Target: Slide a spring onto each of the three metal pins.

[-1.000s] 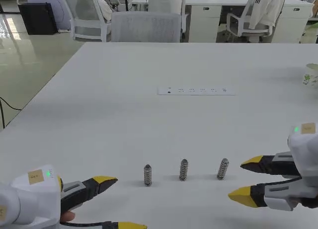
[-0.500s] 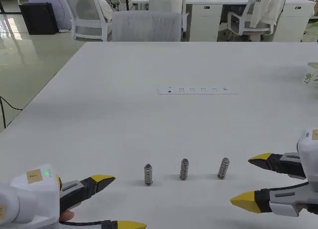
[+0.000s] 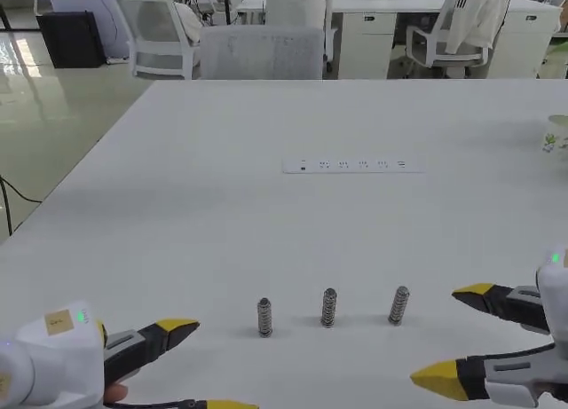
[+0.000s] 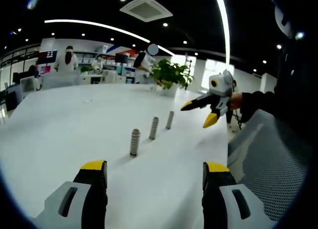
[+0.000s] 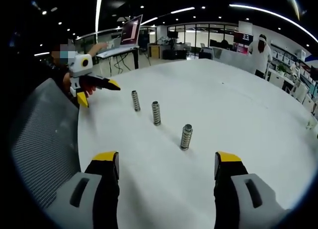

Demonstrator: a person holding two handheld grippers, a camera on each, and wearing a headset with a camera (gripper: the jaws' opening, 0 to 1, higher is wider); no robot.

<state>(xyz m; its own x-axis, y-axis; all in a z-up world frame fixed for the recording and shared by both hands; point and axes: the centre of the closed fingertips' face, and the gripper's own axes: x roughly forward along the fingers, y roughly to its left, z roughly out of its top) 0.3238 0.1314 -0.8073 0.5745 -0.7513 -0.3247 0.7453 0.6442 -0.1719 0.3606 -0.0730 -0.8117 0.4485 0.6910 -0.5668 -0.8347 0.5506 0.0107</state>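
Both grippers hover low over the white desk, near its front edge, and neither one holds or touches anything. The left gripper has its yellow-tipped jaws spread wide, pointing in at the row from the left. The right gripper is just as wide apart, pointing in from the right. Between them three springs stand upright in a straight row, well apart from one another: the left-hand spring, the middle spring and the right-hand spring. The right-hand spring is near the right gripper's farther jaw but clear of it. Whether a pin runs through each coil is too small to tell. Farther back on the desk lies a white power strip.
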